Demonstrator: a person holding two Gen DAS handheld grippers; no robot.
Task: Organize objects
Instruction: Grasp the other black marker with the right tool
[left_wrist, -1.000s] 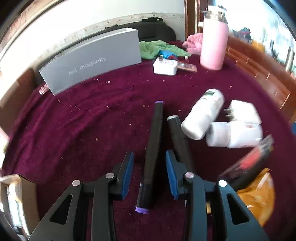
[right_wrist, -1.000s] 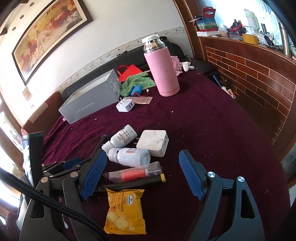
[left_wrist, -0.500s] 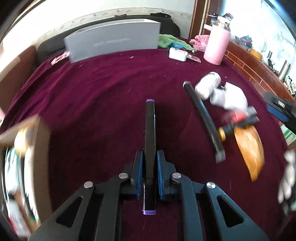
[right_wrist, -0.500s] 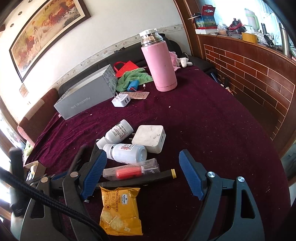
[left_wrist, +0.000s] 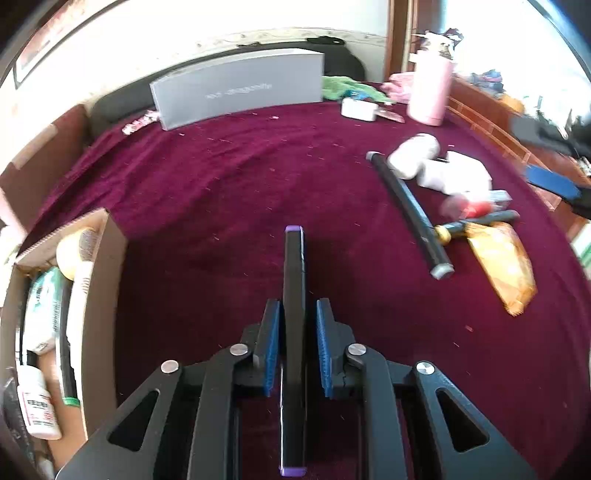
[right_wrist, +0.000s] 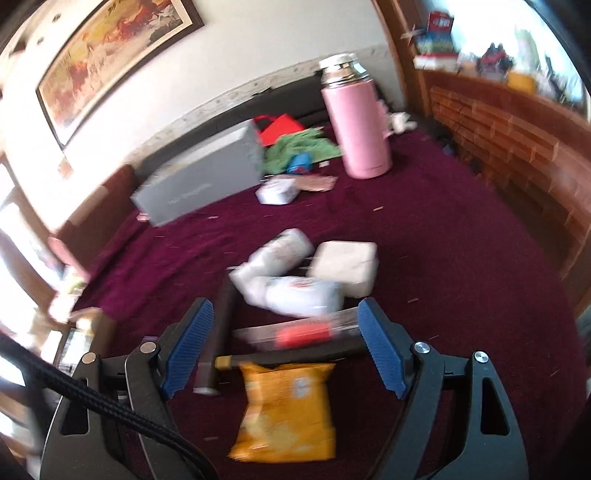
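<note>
My left gripper (left_wrist: 294, 314) is shut on a black marker with purple ends (left_wrist: 293, 280) and holds it above the maroon cloth (left_wrist: 221, 177). A cardboard box (left_wrist: 92, 295) with several items in it stands to the left. My right gripper (right_wrist: 284, 325) is open and empty above a pile: a second black marker (left_wrist: 410, 206), a yellow cracker packet (right_wrist: 288, 410), a clear tube with a red thing inside (right_wrist: 303, 332), two white bottles (right_wrist: 291, 269) and a white charger (right_wrist: 347, 262).
A grey box (left_wrist: 240, 88) stands at the back. A pink flask (right_wrist: 358, 122), a green cloth (right_wrist: 299, 147) and a white adapter (right_wrist: 277, 190) lie at the back right. A brick ledge (right_wrist: 517, 155) runs along the right side.
My left gripper closed on the purple-ended marker, lifted it and swung left towards the cardboard box. My right gripper has moved forward over the pile, still open.
</note>
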